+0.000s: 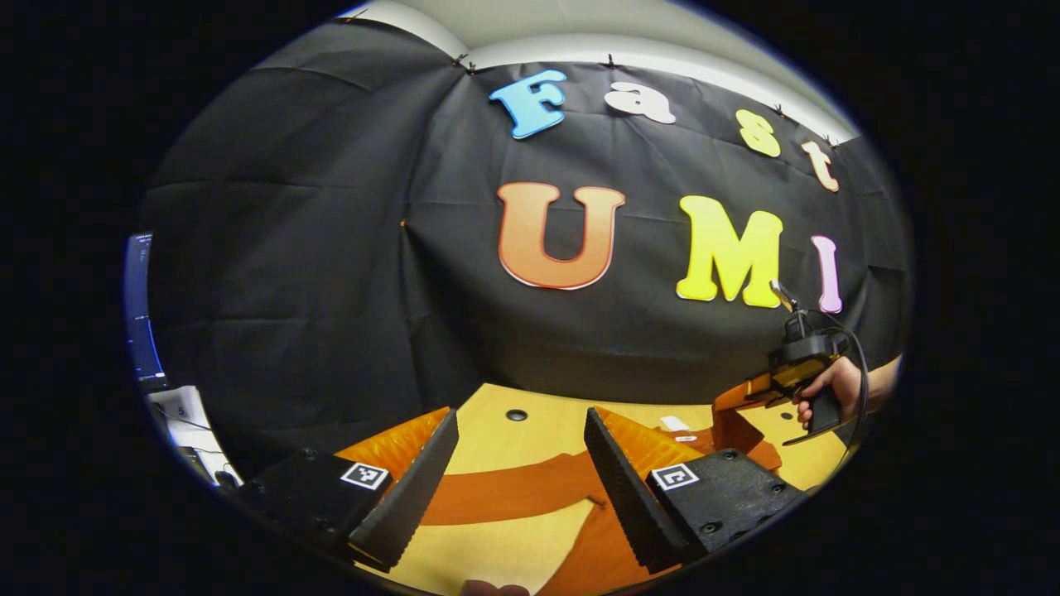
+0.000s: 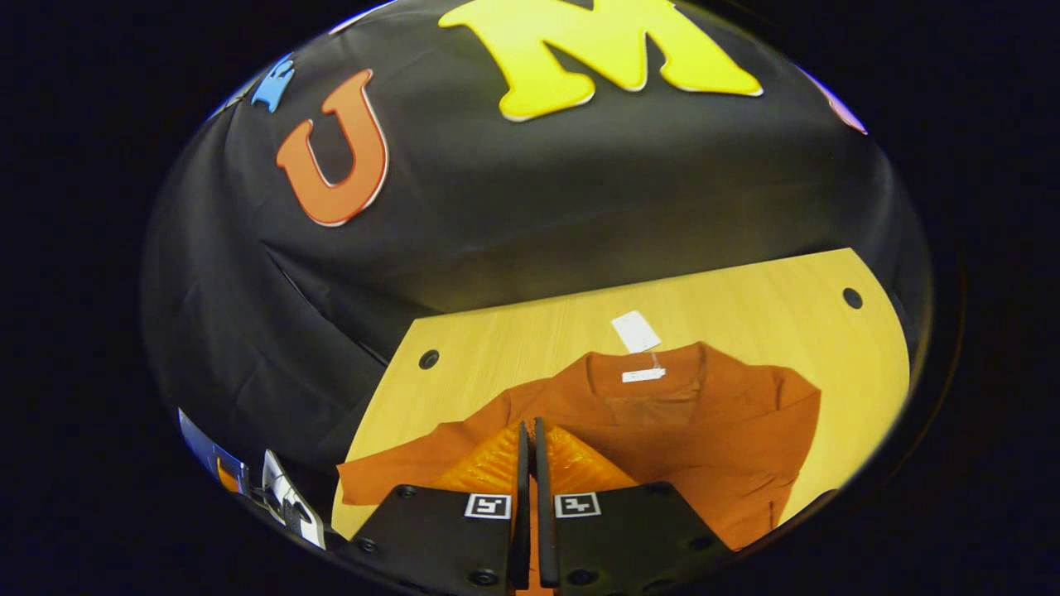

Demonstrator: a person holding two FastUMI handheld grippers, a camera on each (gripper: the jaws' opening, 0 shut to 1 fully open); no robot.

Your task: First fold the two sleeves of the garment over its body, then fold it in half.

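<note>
right gripper view, right gripper (image 2: 530, 451) clamped on orange garment (image 2: 712, 422), left gripper (image 1: 517, 463) apart

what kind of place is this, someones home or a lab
Most likely a lab recording booth, not a home. A black cloth backdrop hangs behind a bare wooden table, an orange garment lies spread on it, and a hand holds a hand-held gripper over it.

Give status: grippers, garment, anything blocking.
Left gripper open above the garment, holding nothing. Right gripper fingers closed with orange cloth between them, lifting the garment's edge. Garment spread on the table, sleeves not yet folded. Nothing blocking.
</note>
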